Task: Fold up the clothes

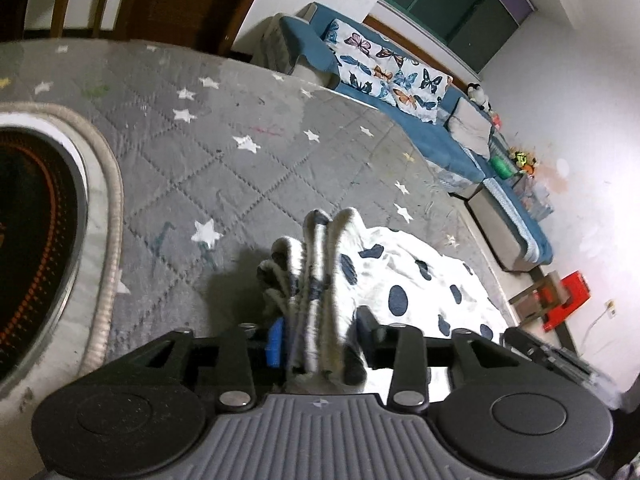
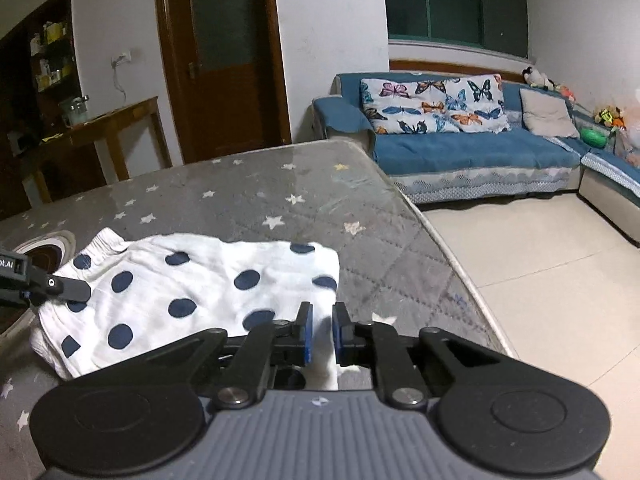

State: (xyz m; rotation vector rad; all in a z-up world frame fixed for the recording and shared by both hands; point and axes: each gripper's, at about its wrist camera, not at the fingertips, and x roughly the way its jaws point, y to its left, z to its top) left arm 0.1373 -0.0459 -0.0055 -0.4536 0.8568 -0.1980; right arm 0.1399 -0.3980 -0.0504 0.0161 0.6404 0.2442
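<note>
1. Here the white garment with navy dots [image 2: 192, 284] lies on the grey star-print table cover [image 2: 280, 200], folded over on itself, with its far edge near the table's right rim.
2. The left gripper [image 1: 316, 340] has the bunched elastic waistband [image 1: 320, 264] standing between its blue-padded fingers [image 1: 276, 340]; the folds fill the gap, but whether the pads press on them cannot be told, since the cloth hides the contact.
3. The right gripper [image 2: 320, 332] is set at the near edge of the garment, its jaws narrowly apart with white fabric in the slot. The pads seem just clear of the cloth rather than pinching it.
4. One risk is that the thick waistband bundle springs apart if the left grip is slack, and the stacked layers spill out of line.
5. Another is that either gripper drags fabric as it pulls away, because cloth sits between the pads, and this would rumple the fold.
6. The round inset [image 1: 48, 240] in the table sits just beside the waistband end, so cloth pushed that way could slide onto it.
</note>
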